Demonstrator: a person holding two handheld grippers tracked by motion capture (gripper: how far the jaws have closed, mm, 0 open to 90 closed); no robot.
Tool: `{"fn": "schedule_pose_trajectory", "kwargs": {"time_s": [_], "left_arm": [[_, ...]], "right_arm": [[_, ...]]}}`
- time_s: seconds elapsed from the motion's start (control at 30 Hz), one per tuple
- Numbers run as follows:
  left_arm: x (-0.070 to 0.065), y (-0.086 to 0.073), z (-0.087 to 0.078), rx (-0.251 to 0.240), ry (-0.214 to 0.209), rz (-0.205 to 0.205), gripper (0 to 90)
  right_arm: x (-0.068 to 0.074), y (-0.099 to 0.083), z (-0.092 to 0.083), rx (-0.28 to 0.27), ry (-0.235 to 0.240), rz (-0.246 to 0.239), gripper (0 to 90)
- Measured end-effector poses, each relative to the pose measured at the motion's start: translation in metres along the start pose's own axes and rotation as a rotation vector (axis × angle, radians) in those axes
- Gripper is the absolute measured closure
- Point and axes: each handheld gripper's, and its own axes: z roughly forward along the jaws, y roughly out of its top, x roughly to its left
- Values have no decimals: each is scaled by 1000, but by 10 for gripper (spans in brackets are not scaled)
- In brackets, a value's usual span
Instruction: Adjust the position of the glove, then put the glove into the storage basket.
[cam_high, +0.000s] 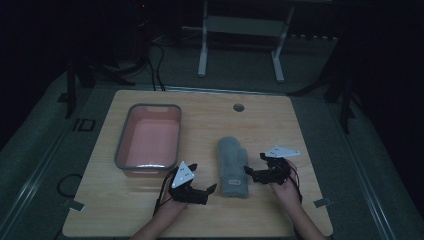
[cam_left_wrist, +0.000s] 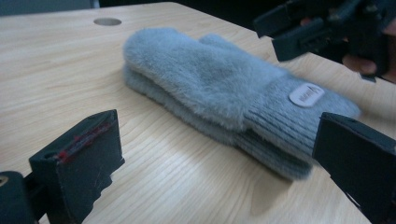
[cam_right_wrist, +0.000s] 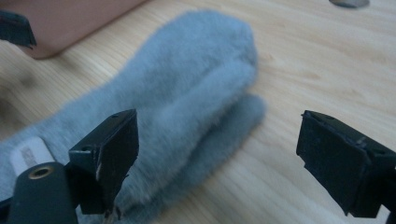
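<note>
My left claw (cam_high: 212, 188) is spread wide and holds nothing, sitting low on the pale wooden bench (cam_high: 150, 210) just beside the cuff end of the pair of fluffy grey-blue mittens (cam_high: 232, 165). My right claw (cam_high: 252, 172) is also wide open and empty, close against the other side of the same cuff. The mittens lie stacked one on the other, near the middle of the bench, fingertips pointing away from me; from my left claw's view the ribbed cuff with its small white label (cam_left_wrist: 306, 94) sits right between my jaws.

To do this well, I judge I should bring each claw in at the knit cuff, where the fabric is firmer than the fur, and pinch through both layers so the pair lifts together. Keeping the jaws low to the bench should help catch the bottom mitten too; a shallow bite could take only the top one.

The grey-rimmed pink plastic tub (cam_high: 148, 137) stands to the left of the mittens, well apart, and looks empty.
</note>
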Motion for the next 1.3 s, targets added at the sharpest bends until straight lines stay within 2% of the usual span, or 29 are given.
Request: {"fn": "schedule_pose_trajectory", "kwargs": {"time_s": [0.07,0.17,0.2,0.23,0.27,0.3,0.33,0.37,0.43,0.5,0.53,0.63,0.67,0.7,0.77,0.83,0.87,0.93,1.03,1.1,1.13,1.17,1.2,1.23,1.27,1.3], "left_arm": [[0,3,3,16,-1,-18,18],[2,9,6,34,5,-41,18],[3,11,6,39,5,-48,18],[3,11,6,39,5,-48,18],[6,19,8,46,14,-52,18],[6,22,10,50,17,-45,18],[7,26,11,52,22,-40,18],[7,29,13,46,8,-45,18],[6,37,19,56,-4,-50,18],[3,43,27,76,-12,-27,19],[3,45,30,78,-19,-31,41],[6,46,44,91,-25,-73,104],[8,45,50,108,-21,-74,113],[9,45,55,125,-17,-77,146],[12,43,65,173,-10,-93,149],[15,41,74,212,-5,-111,151],[16,40,78,239,-6,-116,151],[17,38,82,261,7,-103,151],[19,37,87,288,-6,-124,151],[23,35,92,304,-25,-147,151],[25,35,94,316,-41,-162,151],[27,33,97,330,-59,-171,151],[29,33,99,333,-69,-169,150],[29,33,99,333,-69,-169,151],[28,35,102,351,-72,-136,151],[27,35,104,352,-81,-121,164]], "right_arm": [[0,0,-2,12,14,17,120],[2,2,-5,6,8,37,120],[3,4,-7,-4,20,47,117],[3,4,-7,-4,20,47,117],[3,5,-8,-10,36,45,109],[6,8,-8,-16,22,35,110],[6,9,-6,2,21,34,111],[6,10,-5,14,12,35,137],[5,11,-3,18,50,46,243],[4,12,0,37,49,46,331],[4,12,1,41,71,54,367],[4,8,8,51,93,91,387],[5,7,11,55,76,95,386],[5,5,15,66,75,108,386],[4,1,20,75,75,145,383],[4,-2,25,105,37,135,383],[3,-3,29,119,37,129,387],[1,-6,32,137,52,144,383],[-3,-8,35,166,59,165,325],[-7,-9,38,186,100,202,317],[-9,-10,39,184,110,201,323],[-9,-10,39,185,118,192,378],[-9,-10,40,189,147,189,444],[-9,-10,40,189,147,189,444],[-8,-10,40,188,157,182,472],[-9,-11,41,193,185,176,567]]}}
